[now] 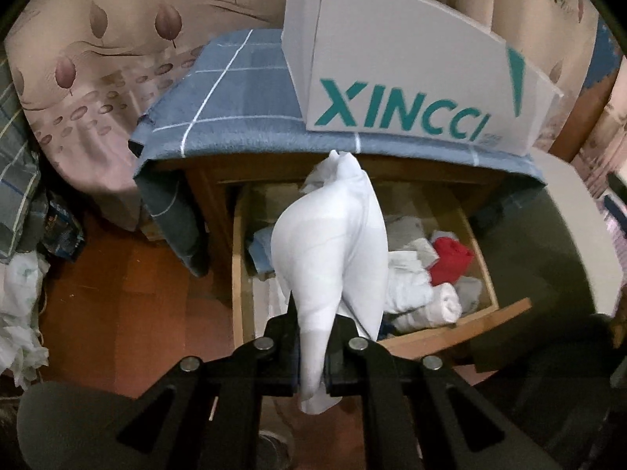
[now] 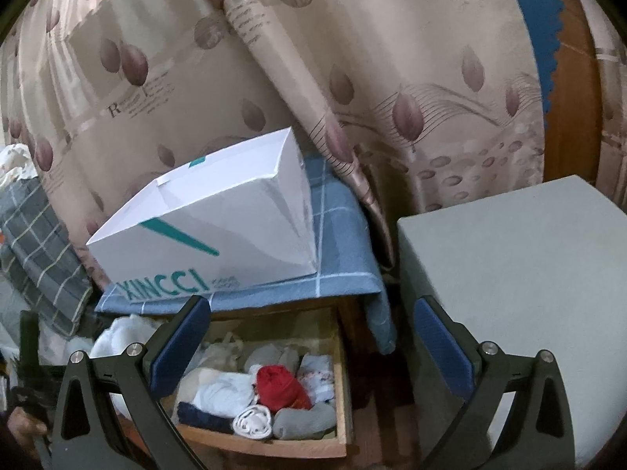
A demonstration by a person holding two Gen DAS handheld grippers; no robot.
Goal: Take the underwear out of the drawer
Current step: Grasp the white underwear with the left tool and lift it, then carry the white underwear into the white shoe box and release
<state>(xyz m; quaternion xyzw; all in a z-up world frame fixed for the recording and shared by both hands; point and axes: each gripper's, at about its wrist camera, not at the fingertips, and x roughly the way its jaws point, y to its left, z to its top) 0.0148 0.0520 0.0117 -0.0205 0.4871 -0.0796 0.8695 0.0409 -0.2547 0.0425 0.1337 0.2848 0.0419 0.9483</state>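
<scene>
White cloth fills the middle of the left wrist view: the underwear (image 1: pixel 333 243), a pale garment, is pinched in the left claw (image 1: pixel 313 368), whose black jaws are pressed together on a bunched fold low in the frame while the rest of the piece stands up and drapes in front of the lens. It appears to be clear of the wooden drawer (image 1: pixel 443 331), which stands pulled open behind it at centre right, with a red roll (image 1: pixel 450 258) and white rolls (image 1: pixel 423 297) lying inside. Judging by this, the step in hand is the lift-out, and it looks nearly done. To finish it well, I would keep the pinch firm, since only a narrow fold is caught and a slack grip could let the fabric slide free, and I would carry the garment up and away from the drawer front so its hanging end does not snag on the wooden edge or drag another roll along. In the right wrist view the right claw (image 2: pixel 309 344) is spread wide with nothing between its blue pads, low in the frame over the drawer, near the grey block (image 2: pixel 517 258) at the right. It would do best to stay out of the left claw's path. Above the drawer, the white box (image 2: pixel 211 219) sits on the blue checked cloth (image 2: pixel 345 235), so a steep lift should avoid brushing either.
</scene>
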